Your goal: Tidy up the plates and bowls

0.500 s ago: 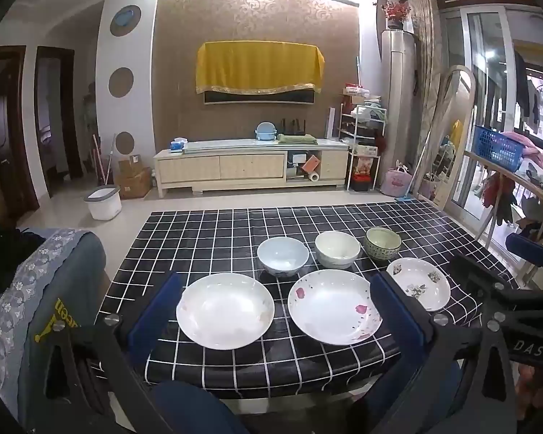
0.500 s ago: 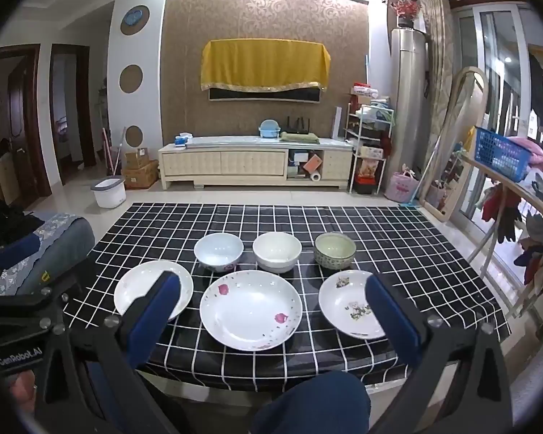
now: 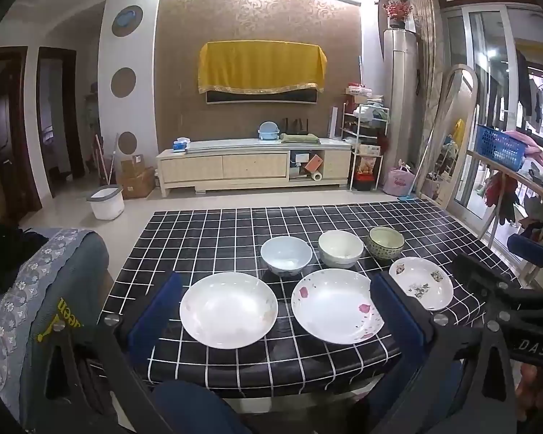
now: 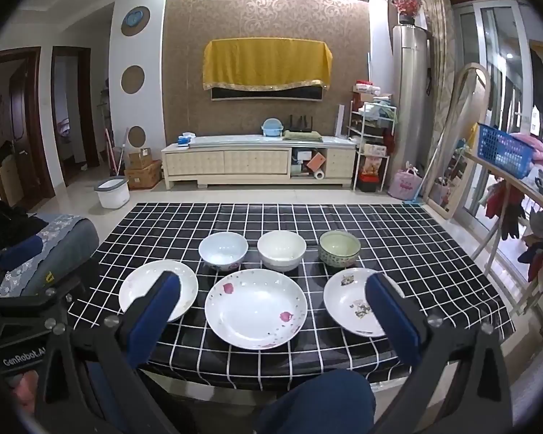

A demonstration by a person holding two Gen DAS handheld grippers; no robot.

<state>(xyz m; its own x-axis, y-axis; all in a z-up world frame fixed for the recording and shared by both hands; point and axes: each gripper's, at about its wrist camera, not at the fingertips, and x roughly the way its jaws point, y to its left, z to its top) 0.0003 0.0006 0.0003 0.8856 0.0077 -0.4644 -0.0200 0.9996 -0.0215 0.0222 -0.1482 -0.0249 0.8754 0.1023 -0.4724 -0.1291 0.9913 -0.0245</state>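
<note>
Both grippers (image 3: 277, 316) (image 4: 273, 316) spread wide, empty

The table (image 4: 398, 231) has a black checked cover; three plates (image 4: 256, 307) sit nearest the tools, three bowls (image 4: 281, 250) lined up just behind them.

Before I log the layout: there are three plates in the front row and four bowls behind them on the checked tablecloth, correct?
Not quite: behind the three plates stand three bowls, not four: a pale blue bowl, a white bowl and a green patterned bowl. The right wrist view shows this.
</note>
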